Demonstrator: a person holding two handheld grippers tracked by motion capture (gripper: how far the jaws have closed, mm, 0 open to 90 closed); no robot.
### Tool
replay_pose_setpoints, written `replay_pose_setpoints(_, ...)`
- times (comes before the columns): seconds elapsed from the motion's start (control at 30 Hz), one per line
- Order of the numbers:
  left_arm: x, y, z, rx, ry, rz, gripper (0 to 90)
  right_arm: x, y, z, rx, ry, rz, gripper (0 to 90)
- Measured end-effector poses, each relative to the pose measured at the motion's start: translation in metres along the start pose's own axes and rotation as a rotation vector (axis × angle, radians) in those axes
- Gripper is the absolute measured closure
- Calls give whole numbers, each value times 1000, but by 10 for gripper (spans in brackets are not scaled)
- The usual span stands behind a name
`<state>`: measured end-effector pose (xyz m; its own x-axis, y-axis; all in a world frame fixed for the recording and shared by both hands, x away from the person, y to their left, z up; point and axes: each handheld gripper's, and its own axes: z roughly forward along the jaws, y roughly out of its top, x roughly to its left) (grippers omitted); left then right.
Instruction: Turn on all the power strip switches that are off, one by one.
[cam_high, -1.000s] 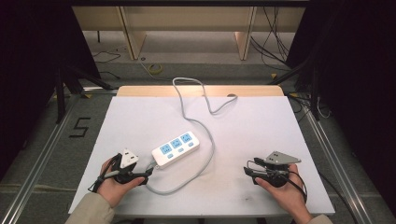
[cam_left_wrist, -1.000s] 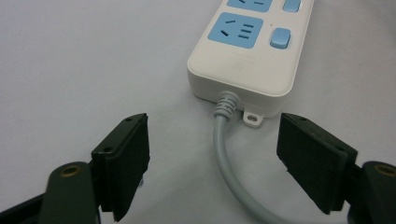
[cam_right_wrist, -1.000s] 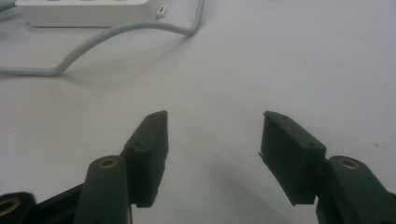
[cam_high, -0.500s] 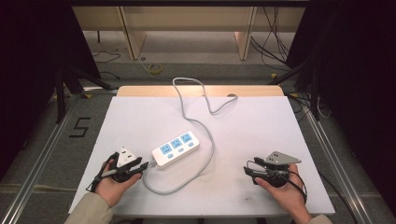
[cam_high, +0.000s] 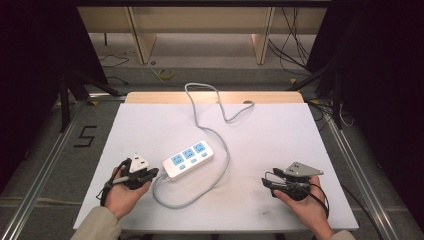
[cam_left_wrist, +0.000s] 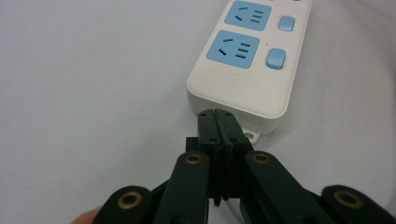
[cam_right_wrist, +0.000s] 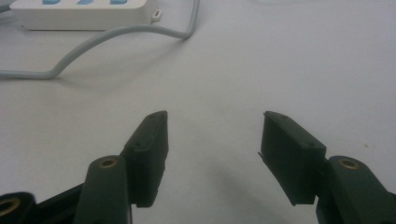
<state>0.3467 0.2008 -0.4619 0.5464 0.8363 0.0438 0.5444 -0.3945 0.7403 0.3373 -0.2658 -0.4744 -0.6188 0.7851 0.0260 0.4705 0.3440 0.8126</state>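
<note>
Left claw (cam_left_wrist: 217, 114) has just snapped shut, empty, tips at the power strip's (cam_high: 188, 158) seven-o'clock end, likely readying a push; right claw (cam_right_wrist: 212, 140) gapes wide.

White three-socket power strip (cam_high: 188, 159) lying flat on the table's white surface (cam_high: 270, 135), left of centre, angled with its far end up to the right. Sky-blue sockets (cam_left_wrist: 232, 46) facing up, each paired with a blue switch (cam_left_wrist: 275, 58). Grey cable (cam_high: 220, 150) looping from the near end, curving round the right side toward the far edge.
</note>
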Motion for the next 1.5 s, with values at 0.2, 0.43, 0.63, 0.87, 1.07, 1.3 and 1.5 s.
replay_pose_setpoints(0.2, 0, 3, 3, 8, 6, 18, 894, 0, 0, 0, 3, -1, -3, 423)
replay_pose_setpoints(0.43, 0, 8, 6, 25, -4, 38, 895, 0, -1, 0, 0, -3, 2, 423)
replay_pose_setpoints(0.63, -4, 15, 12, 42, 0, 74, 895, 0, -1, 0, 1, -1, -4, 423)
replay_pose_setpoints(0.87, -6, 22, 15, 66, -4, 78, 895, 0, -1, 0, 6, -3, -3, 423)
replay_pose_setpoints(1.07, -10, 30, 20, 75, -17, 80, 896, 2, -1, -1, 5, -2, -2, 423)
replay_pose_setpoints(1.3, -14, 37, 25, 81, -35, 89, 896, 2, -2, -2, 2, -2, -2, 423)
replay_pose_setpoints(1.5, -19, 42, 31, 98, -49, 90, 896, 2, -2, -2, 2, -1, -2, 423)
